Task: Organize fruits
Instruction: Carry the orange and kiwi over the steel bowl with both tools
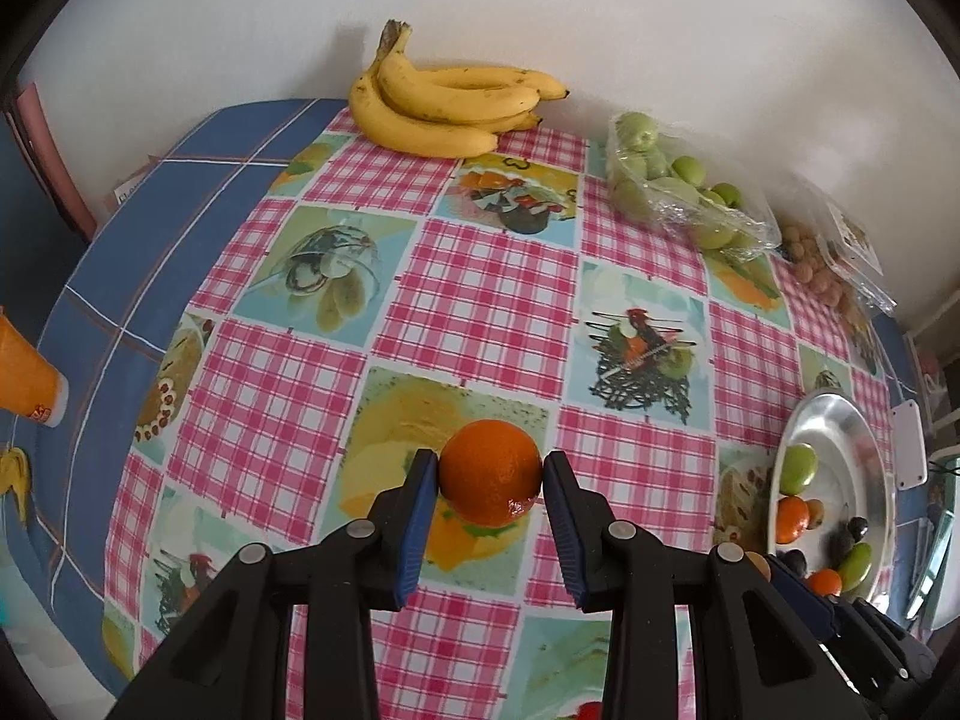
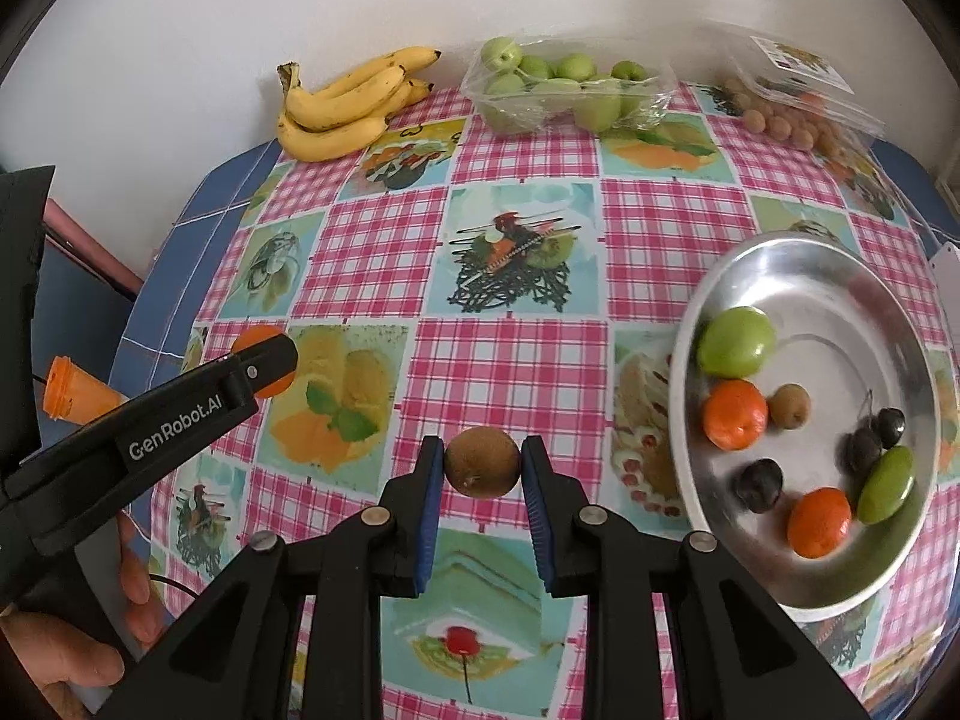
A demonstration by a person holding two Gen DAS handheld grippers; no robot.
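- Our left tool [image 1: 491, 468] has its two blue pads pressed against the sides of an orange [image 1: 491, 471], its jaws only as far apart as the fruit is wide; the orange looks raised off the bench [image 1: 480, 294], over a lemon-print square of the checked cloth.
- Our right tool [image 2: 482, 462] is clamped on a brown kiwi [image 2: 482, 462], one pad on each side, jaws narrow; the kiwi hangs above the cloth near its front middle.
- From the right wrist we see the left tool at the left with its orange at the tip, and the person's hand [image 2: 72, 648] gripping its handle.
- The metal dish [image 2: 900, 324] sits on the right of the bench, just beside the right tool. In it we count two green fruits, two small oranges, a small brown fruit and three dark plums.
- At the back edge, by the wall, lie a bunch of bananas [image 1: 444, 102], a clear pack of green fruits [image 1: 672, 186] and a pack of small brown fruits [image 2: 786, 120], all well apart from both tools.
- An orange cup [image 1: 27, 378] lies at the left edge of the bench, on the blue cloth.
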